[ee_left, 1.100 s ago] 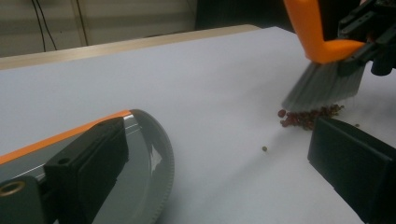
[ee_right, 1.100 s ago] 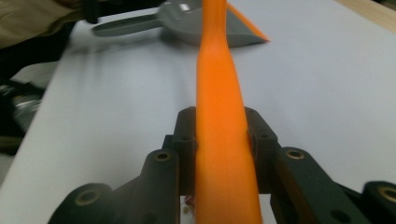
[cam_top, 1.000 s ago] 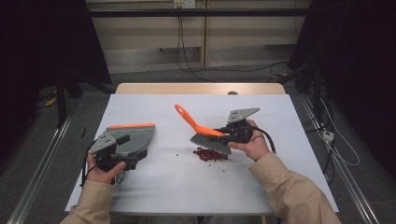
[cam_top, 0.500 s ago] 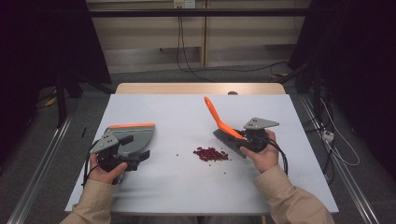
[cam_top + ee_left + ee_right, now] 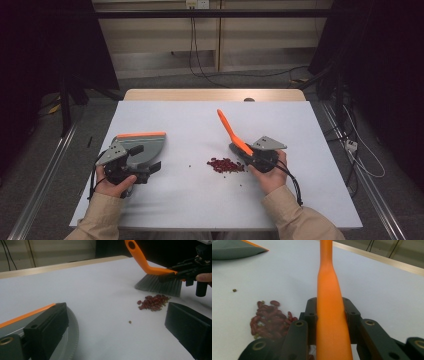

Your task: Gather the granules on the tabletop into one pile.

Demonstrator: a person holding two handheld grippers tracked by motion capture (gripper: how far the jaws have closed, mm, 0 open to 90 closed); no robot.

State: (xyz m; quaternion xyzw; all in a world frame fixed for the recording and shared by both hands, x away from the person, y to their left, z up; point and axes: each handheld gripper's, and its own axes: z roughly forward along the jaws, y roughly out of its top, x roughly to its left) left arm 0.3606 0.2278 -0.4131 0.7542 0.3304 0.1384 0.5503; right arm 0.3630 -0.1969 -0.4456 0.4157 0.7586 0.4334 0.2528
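From the high view, we hold the brush point(image 5: 235, 136) pinched in our right gripper point(image 5: 255, 155), just right of the beans point(image 5: 226, 165), ready to sweep. In the left gripper view, our left gripper point(image 5: 112, 335) clamps the dustpan point(image 5: 37, 322), well left of them. In the right gripper view, its orange handle point(image 5: 329, 315) rises beside the dark red pile.

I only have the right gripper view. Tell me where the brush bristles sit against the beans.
Observer: The grey bristles rest on the table just behind the red beans, on the side away from the dustpan.
Operator: Say where the dustpan is.
Observer: The dustpan lies flat, held in the left gripper, well apart from the pile.
Operator: Report any strays.
Observer: One small bean lies alone between pile and dustpan.
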